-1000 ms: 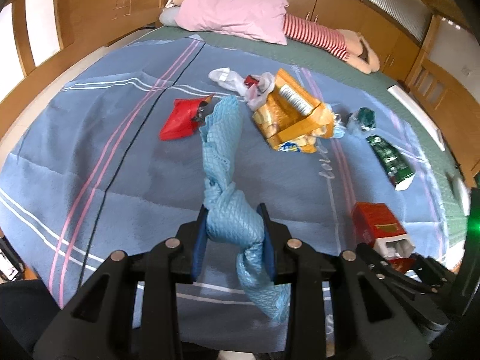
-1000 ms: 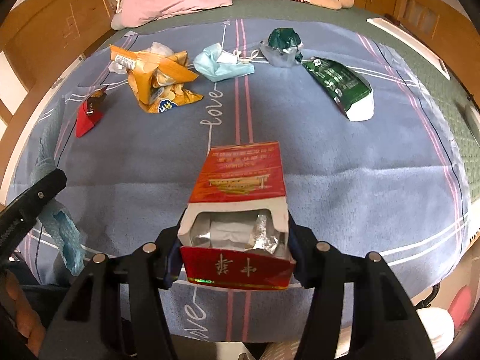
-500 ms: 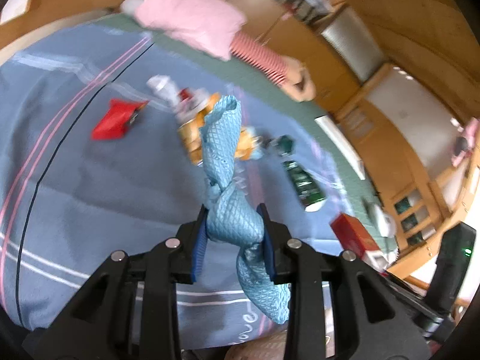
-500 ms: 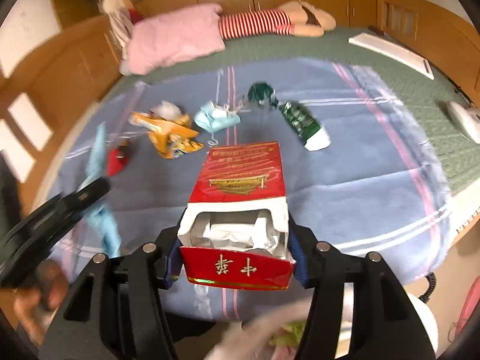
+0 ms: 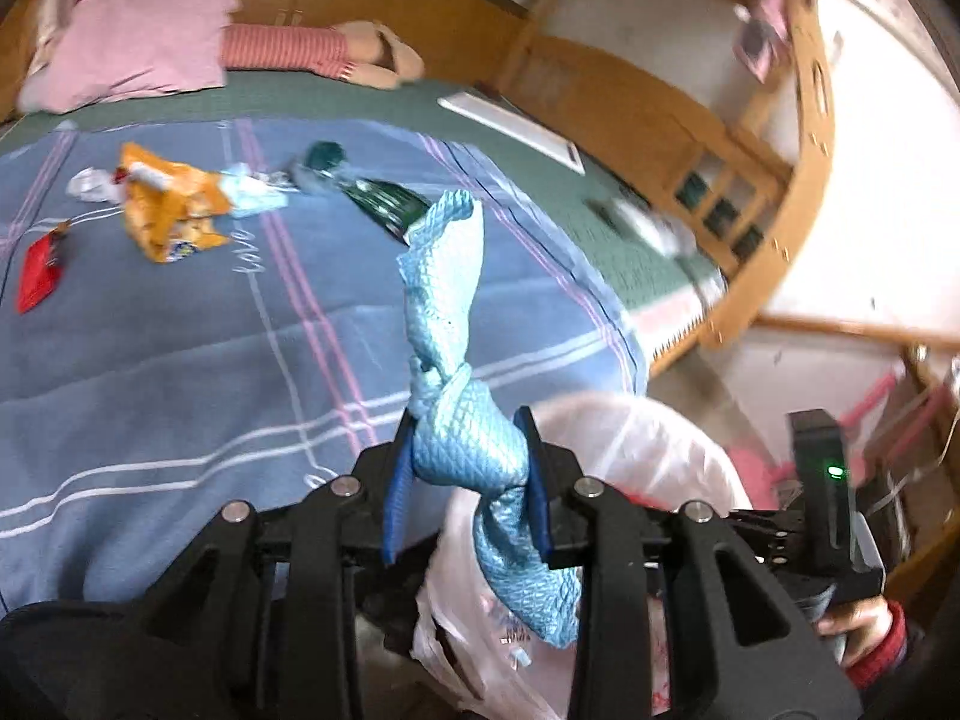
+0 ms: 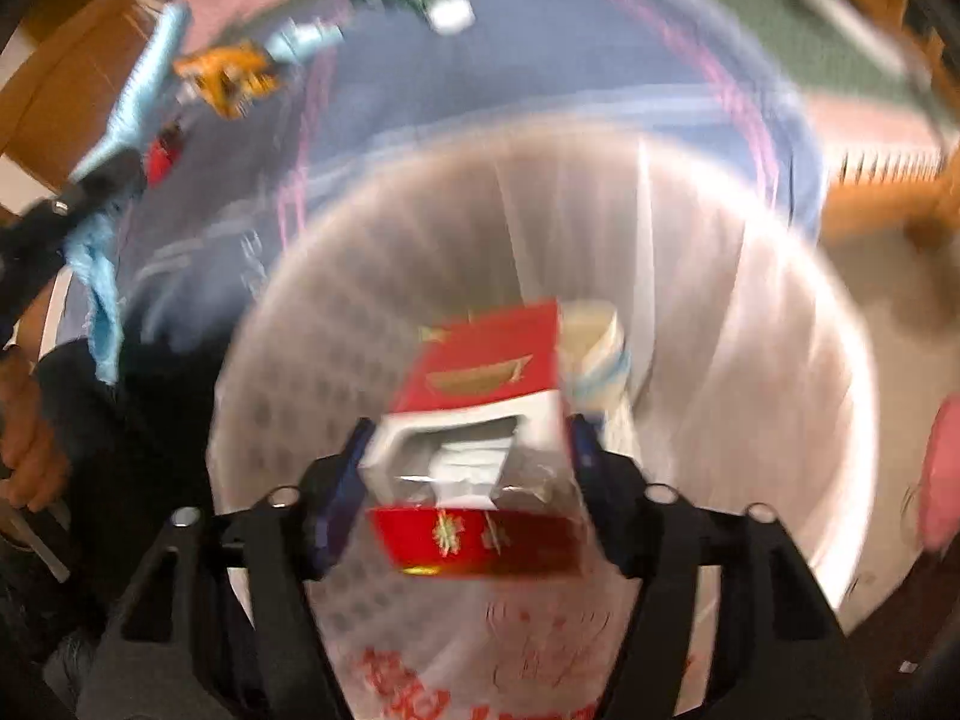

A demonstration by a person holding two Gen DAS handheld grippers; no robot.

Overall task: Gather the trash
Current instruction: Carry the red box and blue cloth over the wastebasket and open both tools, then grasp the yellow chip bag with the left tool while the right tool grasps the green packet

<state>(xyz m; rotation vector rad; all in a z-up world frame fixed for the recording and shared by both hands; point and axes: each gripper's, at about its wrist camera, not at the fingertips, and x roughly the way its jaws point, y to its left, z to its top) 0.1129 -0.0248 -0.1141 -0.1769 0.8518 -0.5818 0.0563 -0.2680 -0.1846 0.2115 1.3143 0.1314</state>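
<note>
My left gripper [image 5: 468, 450] is shut on a knotted light blue cloth [image 5: 447, 300] and holds it above the bed's corner, next to the white bin liner [image 5: 630, 438]. My right gripper [image 6: 468, 456] is shut on a red and white carton [image 6: 480, 396], open at its near end, and holds it over the mouth of the white bag-lined trash bin [image 6: 720, 276]. The right wrist view is blurred. The left gripper with the blue cloth [image 6: 114, 138] shows at that view's left edge.
On the blue bedspread [image 5: 180, 324] lie an orange snack bag [image 5: 168, 204], a red wrapper [image 5: 39, 267], a green packet [image 5: 384, 204], a dark green crumpled wrapper [image 5: 324, 159] and white scraps [image 5: 87, 183]. A pink pillow [image 5: 132, 54] lies at the headboard. Wooden furniture [image 5: 750, 180] stands to the right.
Both grippers have swung right, away from the bed and toward the bin. The carton now hangs over the bin's mouth. Both grips are unchanged.
</note>
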